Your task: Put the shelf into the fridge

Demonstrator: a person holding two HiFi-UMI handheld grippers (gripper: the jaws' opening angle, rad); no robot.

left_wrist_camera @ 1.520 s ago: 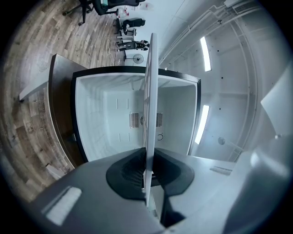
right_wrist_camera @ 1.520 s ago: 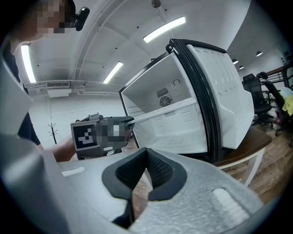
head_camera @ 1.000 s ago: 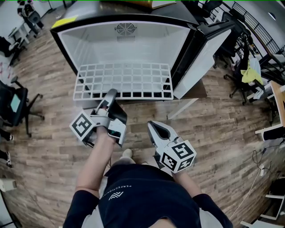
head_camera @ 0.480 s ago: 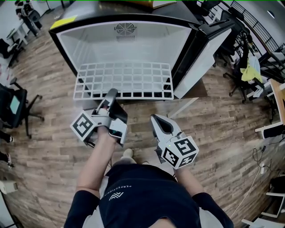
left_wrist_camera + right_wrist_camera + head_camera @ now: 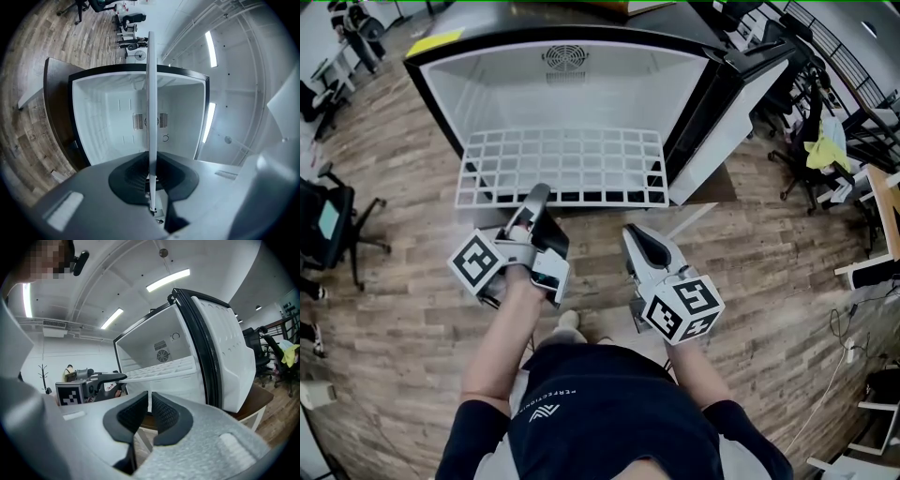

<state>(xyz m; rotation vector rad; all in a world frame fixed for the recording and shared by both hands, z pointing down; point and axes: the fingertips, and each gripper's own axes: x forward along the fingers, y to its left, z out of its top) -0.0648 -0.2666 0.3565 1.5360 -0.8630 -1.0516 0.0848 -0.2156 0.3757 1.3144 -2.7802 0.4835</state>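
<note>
A white wire shelf (image 5: 562,169) lies flat, its back part inside the open white fridge (image 5: 431,84) and its front part sticking out. My left gripper (image 5: 536,195) is shut on the middle of the shelf's front edge; in the left gripper view the shelf (image 5: 151,93) runs edge-on between the pads of that gripper (image 5: 151,173). My right gripper (image 5: 636,234) hangs in front of the shelf's right corner, apart from it. Its jaws (image 5: 150,411) are opening by a narrow gap with nothing between them. The right gripper view also shows the shelf (image 5: 161,369) and the left gripper (image 5: 110,377).
The fridge door (image 5: 741,112) stands open at the right, close to my right gripper. Office chairs (image 5: 333,225) stand at the left and more chairs (image 5: 811,159) at the right. The person's shoe (image 5: 567,323) rests on the wooden floor between the grippers.
My right gripper has moved forward, toward the shelf's front edge and the fridge door. The left gripper and the shelf have stayed in place.
</note>
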